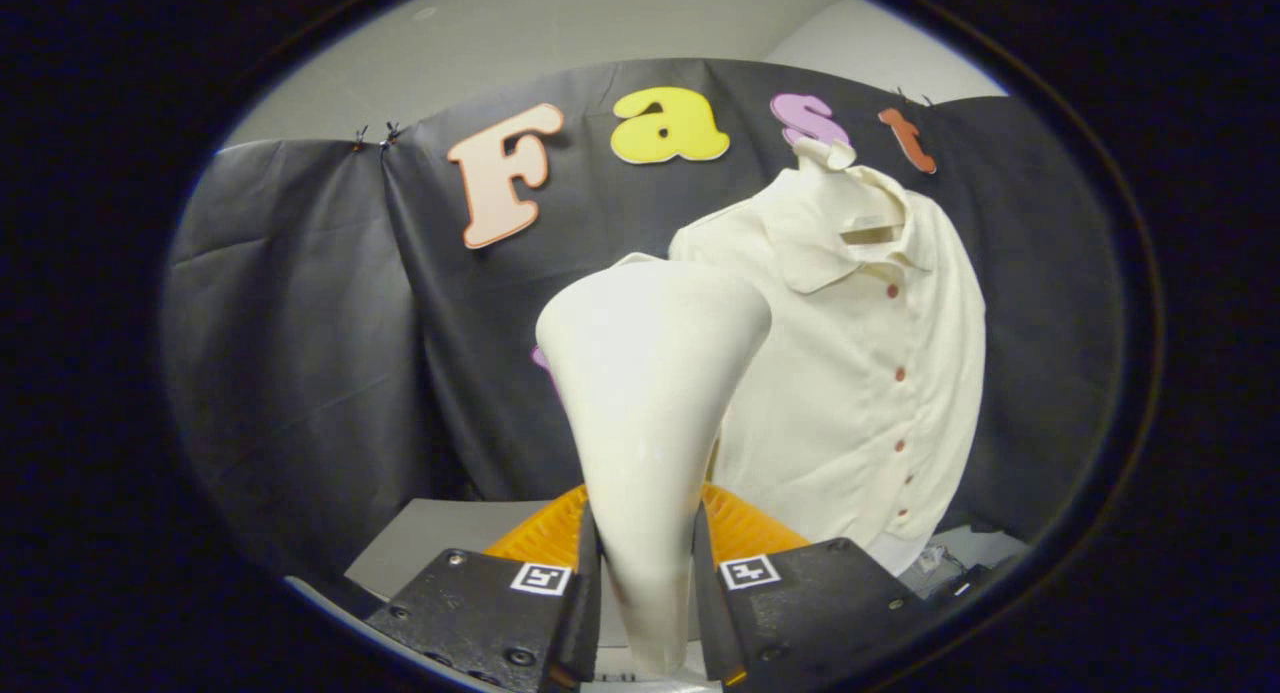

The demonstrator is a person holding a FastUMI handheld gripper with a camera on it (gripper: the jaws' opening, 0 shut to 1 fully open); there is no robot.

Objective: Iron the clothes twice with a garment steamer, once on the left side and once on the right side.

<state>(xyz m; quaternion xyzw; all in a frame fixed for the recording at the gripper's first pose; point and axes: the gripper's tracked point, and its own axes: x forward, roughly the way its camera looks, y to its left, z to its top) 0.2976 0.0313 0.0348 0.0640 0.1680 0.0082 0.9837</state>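
A cream garment steamer (650, 393) stands up between my fingers, its narrow handle clamped by both and its wide head rising ahead of them. My gripper (645, 583) is shut on that handle. Beyond the steamer and to its right hangs a cream button-up shirt (880, 373) on a mannequin form, collar up, a row of reddish buttons running down its front. The steamer head is near the shirt's left side and covers part of it; I cannot tell if they touch.
Black cloth (300, 353) forms the booth's wall behind the shirt. A grey table top (430, 543) lies below, with an orange ribbed object (745, 528) just behind the fingers. Small clutter sits at the shirt's lower right.
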